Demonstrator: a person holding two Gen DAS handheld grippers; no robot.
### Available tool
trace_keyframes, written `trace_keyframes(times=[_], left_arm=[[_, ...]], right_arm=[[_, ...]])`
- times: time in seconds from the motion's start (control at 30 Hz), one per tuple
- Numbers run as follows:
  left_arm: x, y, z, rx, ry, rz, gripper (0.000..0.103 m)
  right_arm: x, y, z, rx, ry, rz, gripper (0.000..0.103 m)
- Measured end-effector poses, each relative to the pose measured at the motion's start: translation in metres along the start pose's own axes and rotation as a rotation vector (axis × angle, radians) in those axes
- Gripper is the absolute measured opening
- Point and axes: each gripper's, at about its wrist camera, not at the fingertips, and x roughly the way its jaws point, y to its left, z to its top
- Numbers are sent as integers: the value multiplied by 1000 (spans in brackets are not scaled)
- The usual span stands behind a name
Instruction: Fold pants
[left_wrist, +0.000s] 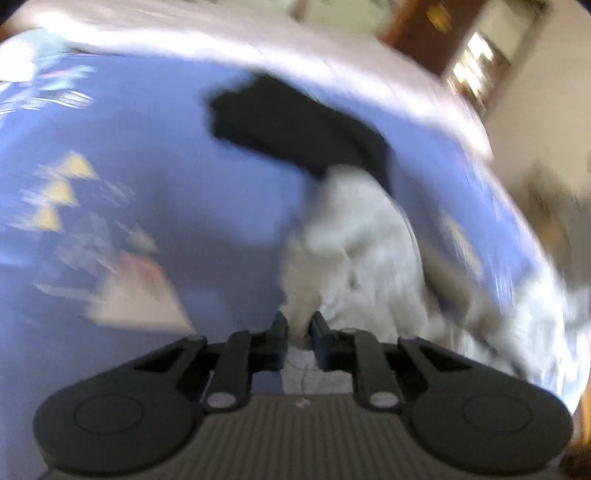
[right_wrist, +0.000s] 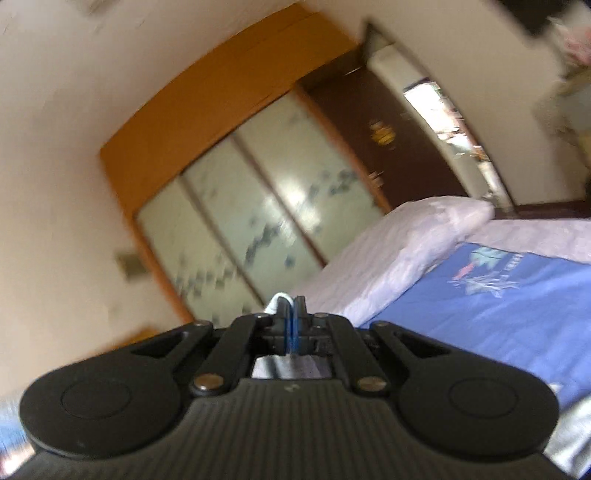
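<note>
Across your bed with its blue sheet lie the pale grey pants, trailing beside a black garment, your left claw pinched narrow on their near edge and your right claw clamped on a pale fold.

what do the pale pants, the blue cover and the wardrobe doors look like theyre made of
Pale pants: soft, matte woven cloth, judging by the limp crumpled folds; blur hides the weave.
Blue cover: printed fabric, flat and matte.
Wardrobe doors: probably frosted glass or glossy panels, given the light sheen, in an orange wood-look frame.
</note>
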Motion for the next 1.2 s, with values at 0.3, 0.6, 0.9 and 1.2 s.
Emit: trace_keyframes(times=[0.3,0.6,0.9,1.2], left_arm=[[-42,60,38,-171,-145,150,53],[-32,52,-36,-155,15,52,83],[-8,15,-61,29,89,108,28],[-58,46,-48,-38,-8,41,15]], right_arm=[[-102,-43,-60,-54,293,-276,18],[-29,-8,-72,-180,329,-329,48],[130,65,-166,-378,694,-9,60],[254,110,-248,-568,945,50,3]])
